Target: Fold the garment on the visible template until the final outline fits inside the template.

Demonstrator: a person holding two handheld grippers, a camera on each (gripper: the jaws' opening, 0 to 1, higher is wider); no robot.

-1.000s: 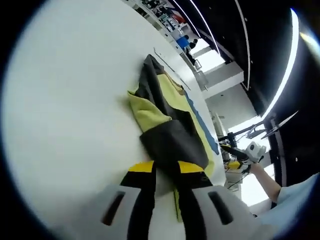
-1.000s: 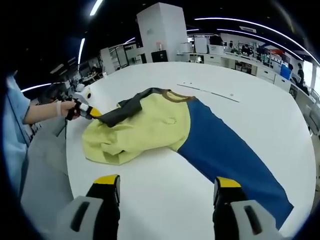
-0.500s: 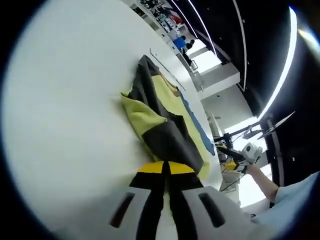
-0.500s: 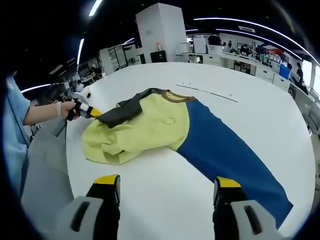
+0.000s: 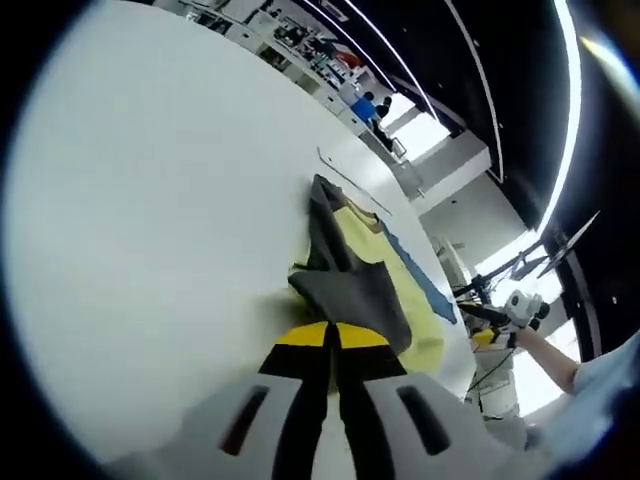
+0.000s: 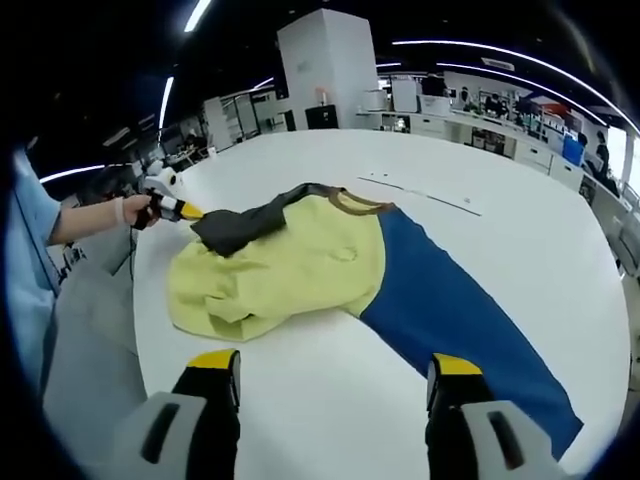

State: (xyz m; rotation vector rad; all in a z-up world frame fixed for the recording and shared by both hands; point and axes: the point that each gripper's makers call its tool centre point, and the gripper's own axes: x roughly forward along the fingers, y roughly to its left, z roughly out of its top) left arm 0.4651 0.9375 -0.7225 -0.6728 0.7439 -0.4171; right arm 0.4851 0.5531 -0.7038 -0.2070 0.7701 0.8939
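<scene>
No text, label, brand or number can be read anywhere here.

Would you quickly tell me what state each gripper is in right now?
Left gripper: shut on the garment's dark sleeve.
Right gripper: open, holding nothing.

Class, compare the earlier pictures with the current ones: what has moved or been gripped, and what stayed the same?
The left gripper, shut on the dark sleeve, has lifted and drawn it further over the yellow body of the garment. Nothing was newly grasped or released. The right gripper stays open and hovering over the white table; the blue part lies as before.
</scene>
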